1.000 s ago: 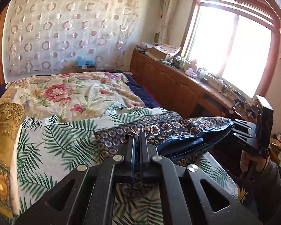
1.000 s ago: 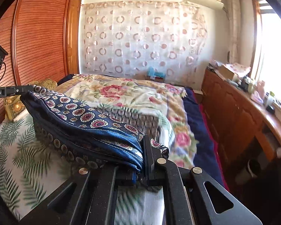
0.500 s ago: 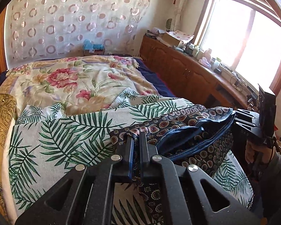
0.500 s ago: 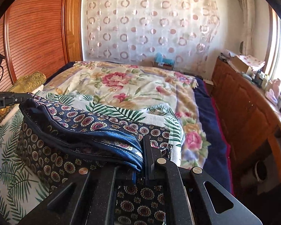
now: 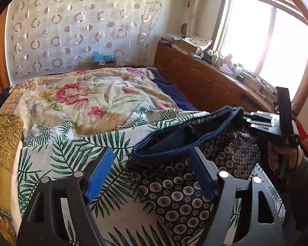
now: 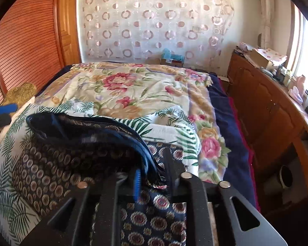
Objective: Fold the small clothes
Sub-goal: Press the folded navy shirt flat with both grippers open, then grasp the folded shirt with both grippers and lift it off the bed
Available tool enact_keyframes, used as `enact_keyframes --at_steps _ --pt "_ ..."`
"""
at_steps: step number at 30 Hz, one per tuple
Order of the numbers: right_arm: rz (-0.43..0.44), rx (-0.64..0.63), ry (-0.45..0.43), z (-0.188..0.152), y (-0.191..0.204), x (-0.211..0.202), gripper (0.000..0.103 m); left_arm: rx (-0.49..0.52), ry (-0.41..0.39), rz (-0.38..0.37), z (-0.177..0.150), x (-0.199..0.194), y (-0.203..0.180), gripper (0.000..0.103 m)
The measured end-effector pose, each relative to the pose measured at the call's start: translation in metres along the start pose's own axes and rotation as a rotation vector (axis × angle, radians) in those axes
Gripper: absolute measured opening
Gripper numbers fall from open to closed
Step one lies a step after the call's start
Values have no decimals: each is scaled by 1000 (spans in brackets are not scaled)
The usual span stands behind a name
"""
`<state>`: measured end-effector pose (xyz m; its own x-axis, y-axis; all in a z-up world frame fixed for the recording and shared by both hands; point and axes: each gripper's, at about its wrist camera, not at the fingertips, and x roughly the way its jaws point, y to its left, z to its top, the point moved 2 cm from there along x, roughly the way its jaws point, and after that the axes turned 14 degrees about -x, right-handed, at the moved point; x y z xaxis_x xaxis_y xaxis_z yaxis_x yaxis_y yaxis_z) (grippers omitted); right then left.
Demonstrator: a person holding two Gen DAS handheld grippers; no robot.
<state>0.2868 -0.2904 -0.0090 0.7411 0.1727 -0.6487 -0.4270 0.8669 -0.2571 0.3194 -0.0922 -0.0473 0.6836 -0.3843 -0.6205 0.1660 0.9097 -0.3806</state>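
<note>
Soft navy shorts (image 5: 195,176) with round medallion print and a ribbed blue waistband lie bunched on a palm-leaf sheet (image 5: 57,155) over the floral bedspread (image 5: 96,94). The left gripper (image 5: 152,164) is opening, pads clear of the cloth; the right gripper (image 6: 154,176) is opening with the waistband between its fingers.

- Our left gripper (image 5: 152,174) has black angular arms with triangular cut-outs, round silver screws and ribbed blue pads (image 5: 100,172).
- Our right gripper (image 6: 154,176) is built the same.
- A grey sleeve (image 5: 306,174) covers our right wrist.
</note>
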Motion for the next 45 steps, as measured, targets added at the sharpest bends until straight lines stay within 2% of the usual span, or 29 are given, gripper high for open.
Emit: enact_keyframes --at_steps 3,6,8,14,18,21,32,42,43,45 --pt "-33 16 -14 7 -7 2 49 -19 28 6 -4 10 5 77" --pt "-100 32 -29 12 -12 -5 55 -29 55 25 -8 21 10 77" --pt "-113 58 -31 13 -17 -9 58 -34 71 37 -9 28 14 77" --pt "-37 61 -5 -4 -9 -15 58 -66 141 40 -14 52 23 77" --pt "-6 59 44 -19 -7 -8 58 -75 176 53 -19 64 25 67" --pt "19 83 77 -30 -15 -1 58 -78 185 53 -21 67 26 66" --pt "120 186 104 -39 -41 22 61 -56 174 65 -22 67 23 66" --pt "158 173 101 -31 -36 41 61 -48 168 70 -23 67 22 66" --pt "163 160 100 -31 -33 43 54 -50 169 67 -23 67 22 66" --pt "164 123 103 -29 -27 45 49 -60 178 56 -19 70 23 66"
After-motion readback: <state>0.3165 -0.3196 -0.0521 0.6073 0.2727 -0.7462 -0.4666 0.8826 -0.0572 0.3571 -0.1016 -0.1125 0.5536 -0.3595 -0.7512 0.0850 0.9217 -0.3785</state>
